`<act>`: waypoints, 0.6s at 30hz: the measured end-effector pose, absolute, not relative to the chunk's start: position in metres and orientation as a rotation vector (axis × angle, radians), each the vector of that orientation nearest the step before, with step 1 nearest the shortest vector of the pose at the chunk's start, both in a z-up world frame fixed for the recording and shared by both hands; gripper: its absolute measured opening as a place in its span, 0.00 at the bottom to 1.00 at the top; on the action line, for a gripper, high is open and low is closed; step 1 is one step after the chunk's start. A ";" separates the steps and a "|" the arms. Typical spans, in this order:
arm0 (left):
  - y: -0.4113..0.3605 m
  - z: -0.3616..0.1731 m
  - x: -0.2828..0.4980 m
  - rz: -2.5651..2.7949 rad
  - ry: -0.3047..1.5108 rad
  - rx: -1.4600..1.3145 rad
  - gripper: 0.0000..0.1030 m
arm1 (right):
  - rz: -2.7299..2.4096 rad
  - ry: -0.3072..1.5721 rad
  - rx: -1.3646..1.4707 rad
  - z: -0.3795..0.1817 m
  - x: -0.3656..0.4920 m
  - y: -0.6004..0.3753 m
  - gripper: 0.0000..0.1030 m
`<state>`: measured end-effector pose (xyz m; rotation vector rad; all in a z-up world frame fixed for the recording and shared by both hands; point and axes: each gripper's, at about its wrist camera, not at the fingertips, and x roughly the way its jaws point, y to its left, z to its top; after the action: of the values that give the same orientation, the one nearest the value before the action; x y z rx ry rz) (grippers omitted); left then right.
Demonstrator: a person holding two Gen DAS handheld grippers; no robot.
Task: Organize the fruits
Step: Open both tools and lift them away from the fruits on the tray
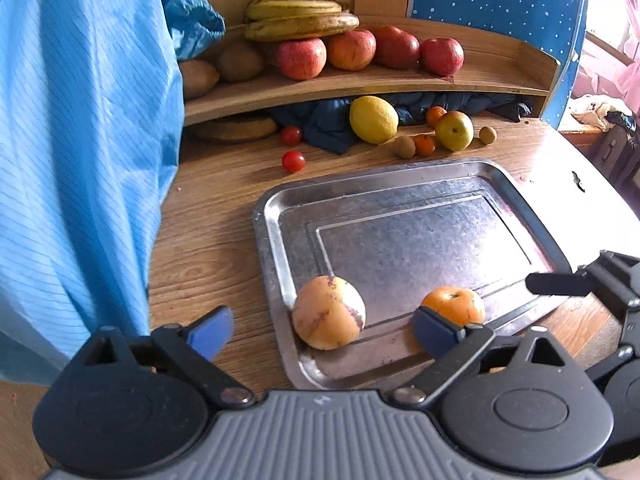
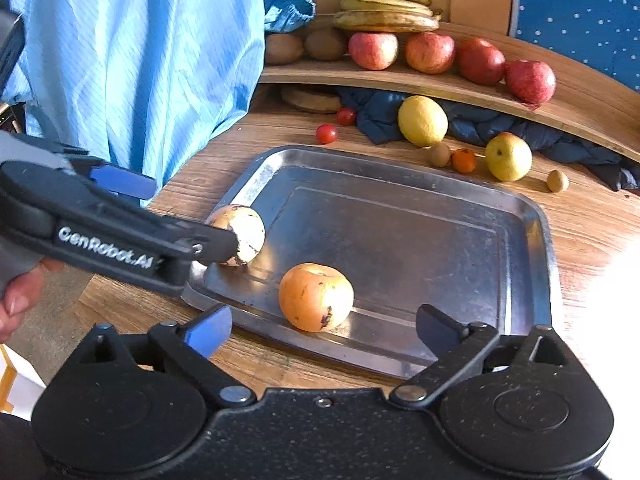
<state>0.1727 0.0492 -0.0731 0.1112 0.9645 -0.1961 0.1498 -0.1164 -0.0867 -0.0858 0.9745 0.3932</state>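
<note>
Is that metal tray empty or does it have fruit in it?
Not empty. The metal tray holds two fruits near its front edge: a pale yellowish one and an orange one. The rest is bare.

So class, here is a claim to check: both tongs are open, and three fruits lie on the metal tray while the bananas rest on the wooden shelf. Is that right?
Not quite. The metal tray holds two fruits, not three: a pale yellow fruit and an orange fruit, as the right wrist view shows. The left tongs and right tongs are open, and the bananas rest on the wooden shelf.
</note>
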 end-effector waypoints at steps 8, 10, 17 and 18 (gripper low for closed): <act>0.056 -0.069 0.152 -0.246 0.963 0.175 0.99 | 0.368 1.010 -0.130 -0.080 0.137 -0.126 0.99; 0.057 -0.070 0.148 -0.257 0.971 0.193 0.99 | 0.354 1.025 -0.146 -0.079 0.133 -0.130 0.99; 0.063 -0.071 0.140 -0.290 1.008 0.214 1.00 | 0.217 1.088 -0.187 -0.078 0.132 -0.147 0.99; 0.062 -0.072 0.140 -0.292 1.015 0.217 1.00 | 0.194 1.097 -0.190 -0.079 0.135 -0.151 0.99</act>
<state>0.1404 0.0622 -0.0722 0.2172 1.0148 -0.2924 0.1351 -0.1506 -0.0794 -0.1903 1.0968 0.1942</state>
